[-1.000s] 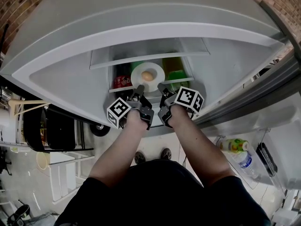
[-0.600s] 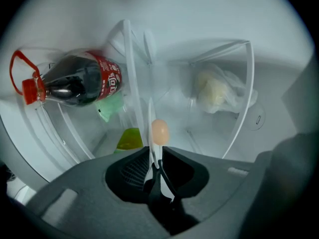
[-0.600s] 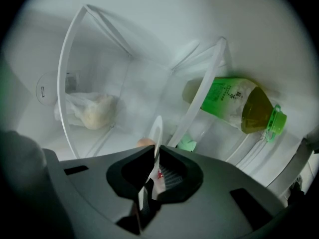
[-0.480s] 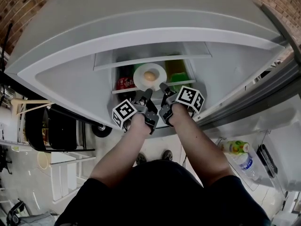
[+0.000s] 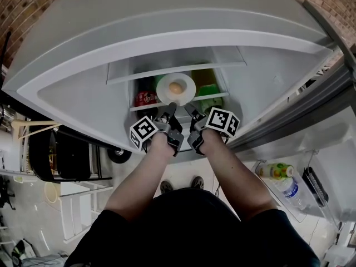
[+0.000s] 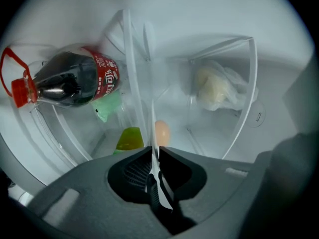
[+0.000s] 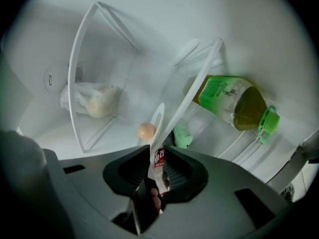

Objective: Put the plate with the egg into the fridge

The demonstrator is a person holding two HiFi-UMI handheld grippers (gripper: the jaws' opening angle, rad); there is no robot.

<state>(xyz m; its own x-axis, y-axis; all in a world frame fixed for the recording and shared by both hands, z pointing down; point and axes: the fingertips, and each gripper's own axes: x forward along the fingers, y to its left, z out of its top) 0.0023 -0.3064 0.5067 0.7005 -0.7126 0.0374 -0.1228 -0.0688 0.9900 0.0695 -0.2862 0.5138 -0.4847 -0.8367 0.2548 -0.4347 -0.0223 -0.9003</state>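
A white plate (image 5: 167, 83) with a brown egg (image 5: 176, 87) on it sits in the open fridge's mouth, above a glass shelf (image 5: 146, 105). I cannot tell whether it rests on the shelf. My left gripper (image 5: 171, 107) is shut on the plate's near rim at the left, and my right gripper (image 5: 189, 109) is shut on the rim at the right. In the left gripper view the plate (image 6: 151, 126) shows edge-on between the jaws of the gripper (image 6: 152, 151), the egg (image 6: 161, 132) just beyond. The right gripper view shows the same plate (image 7: 158, 118), egg (image 7: 146, 130) and gripper (image 7: 157, 151).
On the shelf lie a dark cola bottle (image 6: 65, 81) with a red cap at the left and a green tea bottle (image 7: 234, 101) at the right. A plastic bag of pale food (image 6: 217, 86) sits at the back. The fridge door (image 5: 289, 188) stands open at the right with bottles in it.
The plate and both grippers have hardly shifted inside the fridge opening. Both grippers keep their hold on the rim.
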